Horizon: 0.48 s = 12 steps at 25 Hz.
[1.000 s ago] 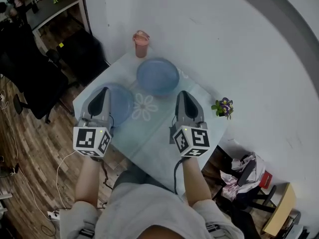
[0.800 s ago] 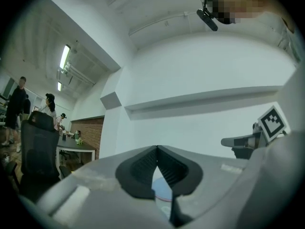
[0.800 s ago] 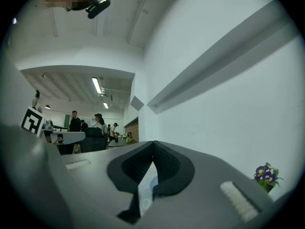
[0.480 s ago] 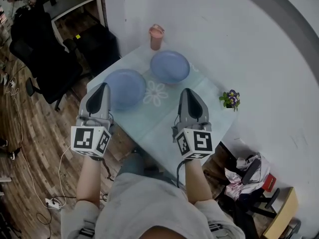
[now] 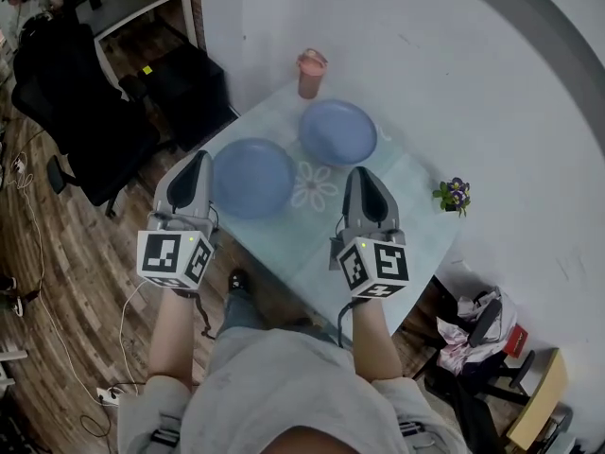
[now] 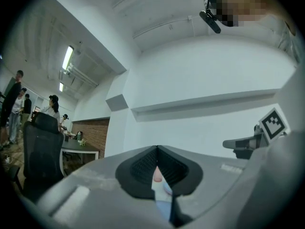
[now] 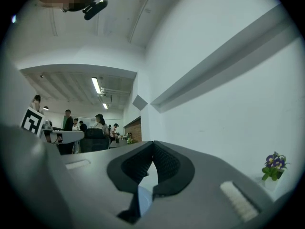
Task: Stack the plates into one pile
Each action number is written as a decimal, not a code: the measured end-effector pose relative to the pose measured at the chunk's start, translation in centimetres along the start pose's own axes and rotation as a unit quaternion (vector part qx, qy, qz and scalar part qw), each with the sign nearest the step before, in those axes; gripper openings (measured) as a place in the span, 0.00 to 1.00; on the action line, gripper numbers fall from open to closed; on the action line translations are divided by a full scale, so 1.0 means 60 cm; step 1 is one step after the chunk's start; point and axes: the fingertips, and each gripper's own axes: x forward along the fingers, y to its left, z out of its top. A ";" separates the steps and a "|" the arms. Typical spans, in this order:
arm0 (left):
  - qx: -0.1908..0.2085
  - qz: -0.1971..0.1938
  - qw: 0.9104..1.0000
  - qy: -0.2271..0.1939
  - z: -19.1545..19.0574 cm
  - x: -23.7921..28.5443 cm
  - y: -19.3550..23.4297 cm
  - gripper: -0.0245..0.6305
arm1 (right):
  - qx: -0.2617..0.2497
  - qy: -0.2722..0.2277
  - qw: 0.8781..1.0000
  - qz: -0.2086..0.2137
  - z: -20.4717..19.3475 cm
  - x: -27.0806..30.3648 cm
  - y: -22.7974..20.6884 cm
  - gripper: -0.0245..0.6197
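Blue nearer plate (image 5: 252,178) plus blue farther plate (image 5: 338,132) make two; one pink cup (image 5: 311,72).

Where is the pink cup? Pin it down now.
In the head view the pink cup stands at the far corner of the table, by the white wall, just beyond the farther blue plate.

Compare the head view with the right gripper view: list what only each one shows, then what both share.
Only the head view: the near plate and far plate seen whole, lying apart on the table, and the pink cup at its far end. Only the right gripper view: the ceiling lights. Both: the right gripper, its jaws shut and empty, the potted flower and the white wall.
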 end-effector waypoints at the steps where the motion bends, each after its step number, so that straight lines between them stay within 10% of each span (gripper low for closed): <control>1: -0.002 -0.009 1.000 0.011 -0.010 0.013 0.015 0.05 | 0.009 0.005 1.000 -0.008 -0.009 0.016 0.004 0.04; 12: -0.042 -0.079 0.976 0.200 -0.234 0.162 0.149 0.05 | 0.102 0.156 0.979 -0.079 -0.208 0.159 0.018 0.04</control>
